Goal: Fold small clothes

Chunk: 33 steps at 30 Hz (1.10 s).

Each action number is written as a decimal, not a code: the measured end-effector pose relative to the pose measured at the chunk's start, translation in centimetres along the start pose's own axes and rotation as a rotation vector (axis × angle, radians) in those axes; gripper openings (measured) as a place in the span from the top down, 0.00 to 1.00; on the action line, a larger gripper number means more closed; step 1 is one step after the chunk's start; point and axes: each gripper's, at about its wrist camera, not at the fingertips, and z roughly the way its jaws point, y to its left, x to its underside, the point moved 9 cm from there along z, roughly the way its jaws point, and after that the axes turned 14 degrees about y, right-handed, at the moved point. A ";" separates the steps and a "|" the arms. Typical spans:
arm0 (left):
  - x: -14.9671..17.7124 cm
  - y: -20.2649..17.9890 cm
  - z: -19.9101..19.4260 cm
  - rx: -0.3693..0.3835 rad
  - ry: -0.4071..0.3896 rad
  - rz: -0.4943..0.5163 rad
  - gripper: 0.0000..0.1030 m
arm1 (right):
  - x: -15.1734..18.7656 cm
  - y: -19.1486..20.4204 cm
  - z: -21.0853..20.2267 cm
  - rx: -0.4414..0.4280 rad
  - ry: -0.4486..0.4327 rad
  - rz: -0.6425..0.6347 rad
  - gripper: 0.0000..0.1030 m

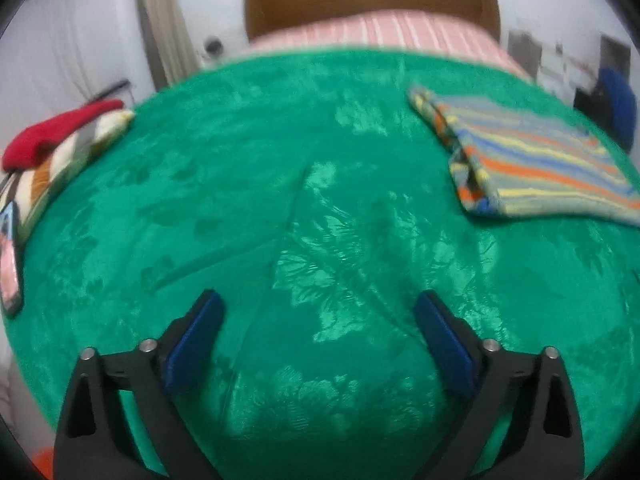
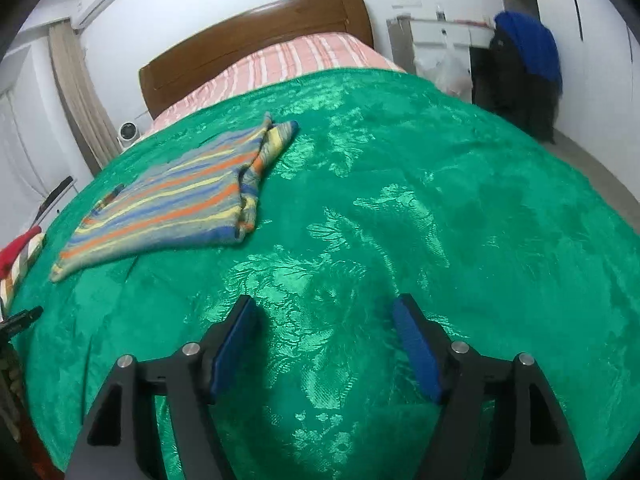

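Presently, an inventory of the bed as both wrist views show it.

Item: green plush blanket with a raised floral pattern point(image 2: 400, 160), spread over the whole near part of the bed; a pink-and-white striped sheet point(image 2: 288, 56) and a brown wooden headboard point(image 2: 256, 28) lie beyond it.

Item: striped knit garment in grey, orange, blue and yellow point(image 2: 160, 208), lying flat on the blanket, already doubled over, with a thicker bunched edge along one side. In the left view it sits to the right and ahead point(image 1: 540, 160); in the right view, to the left and ahead. It lies between the two tools' lines of sight, well apart from both.

Item: pile of further cloth, red on top with a cream and brown piece under it point(image 1: 60, 140), at the blanket's left edge. Untouched.

Item: left gripper point(image 1: 318, 320), blue pads spread wide, nothing between them but blanket.

Item: right gripper point(image 2: 324, 328), pads likewise parted and empty.

Step in hand, as judged: the striped piece looks set aside folded, and both tools are free between garments. The next move probably calls for reaching left to the red-topped pile, pinching one piece only, and drawing it onto the bare blanket to spread flat.
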 end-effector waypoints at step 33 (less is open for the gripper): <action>-0.7 -6.6 -6.2 0.023 -0.063 0.205 0.04 | 0.4 0.3 0.2 -0.049 -0.036 -0.023 0.18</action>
